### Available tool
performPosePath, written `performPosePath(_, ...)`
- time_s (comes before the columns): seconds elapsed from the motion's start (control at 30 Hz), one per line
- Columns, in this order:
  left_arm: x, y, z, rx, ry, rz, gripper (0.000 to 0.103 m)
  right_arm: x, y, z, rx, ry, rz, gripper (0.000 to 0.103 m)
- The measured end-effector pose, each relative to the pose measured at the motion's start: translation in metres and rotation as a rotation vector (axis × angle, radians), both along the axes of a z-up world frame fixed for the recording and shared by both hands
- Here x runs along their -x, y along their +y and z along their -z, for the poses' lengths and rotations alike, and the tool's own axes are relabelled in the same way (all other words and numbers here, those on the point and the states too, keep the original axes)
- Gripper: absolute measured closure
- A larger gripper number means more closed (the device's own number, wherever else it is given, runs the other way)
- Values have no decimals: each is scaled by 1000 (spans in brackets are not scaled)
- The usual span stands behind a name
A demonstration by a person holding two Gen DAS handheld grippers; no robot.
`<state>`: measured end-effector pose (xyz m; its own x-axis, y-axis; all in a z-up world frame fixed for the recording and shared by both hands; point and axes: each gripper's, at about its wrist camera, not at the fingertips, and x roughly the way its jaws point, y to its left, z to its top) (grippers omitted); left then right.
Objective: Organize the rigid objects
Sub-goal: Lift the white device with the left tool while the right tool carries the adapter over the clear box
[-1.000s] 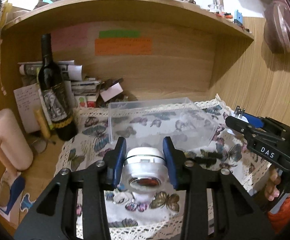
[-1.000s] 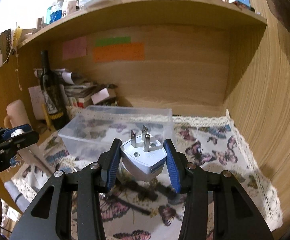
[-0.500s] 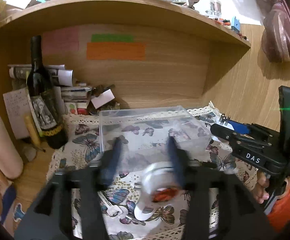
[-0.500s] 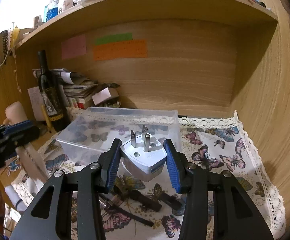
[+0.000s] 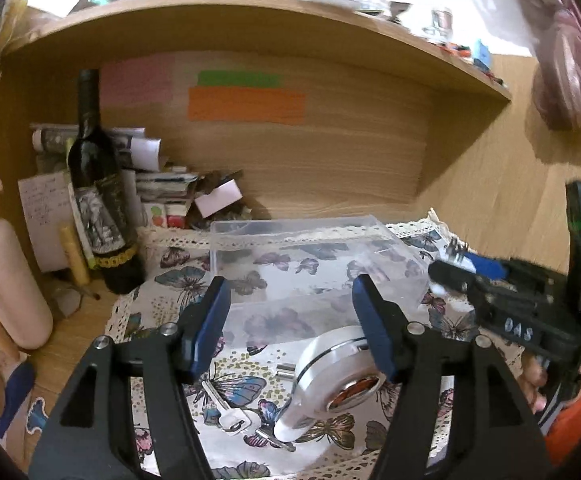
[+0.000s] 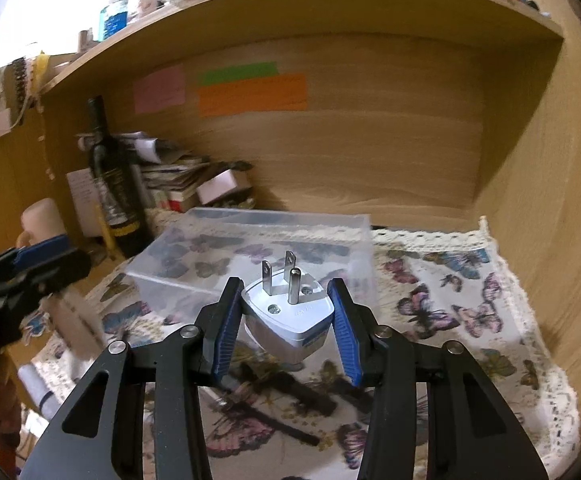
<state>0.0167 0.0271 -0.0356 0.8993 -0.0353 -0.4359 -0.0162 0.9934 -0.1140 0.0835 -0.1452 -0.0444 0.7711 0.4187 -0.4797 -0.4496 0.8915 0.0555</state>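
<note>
The left gripper (image 5: 290, 324) jaws are opening; the round white tape-measure-like device (image 5: 332, 380), hard to identify here, seems to rest released against the right pad on the butterfly cloth (image 5: 250, 392), short of the clear plastic box (image 5: 310, 248). The right gripper (image 6: 286, 320) jaws clench the white plug adapter (image 6: 290, 320); carry it over the rim before releasing.

The left gripper (image 5: 292, 300) points slightly downward, its jaws opening with nothing pressed between them. The right gripper (image 6: 286, 312), likewise angled down, clamps a plug adapter (image 6: 288, 320) between both pads.
</note>
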Motion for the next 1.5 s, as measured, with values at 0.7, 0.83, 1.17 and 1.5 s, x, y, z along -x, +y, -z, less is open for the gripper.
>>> performPosePath(0.7,-31,32,51,152,218,20,66,3,21,21,55,49,-48,63)
performPosePath(0.83,-32,29,58,139,206,19,67,1,13,26,69,67,-28,63)
performPosePath(1.17,-26,23,48,132,165,15,67,7,4,56,108,186,-47,63)
performPosePath(1.5,-11,16,11,99,56,33,67,-3,15,81,141,259,-54,62)
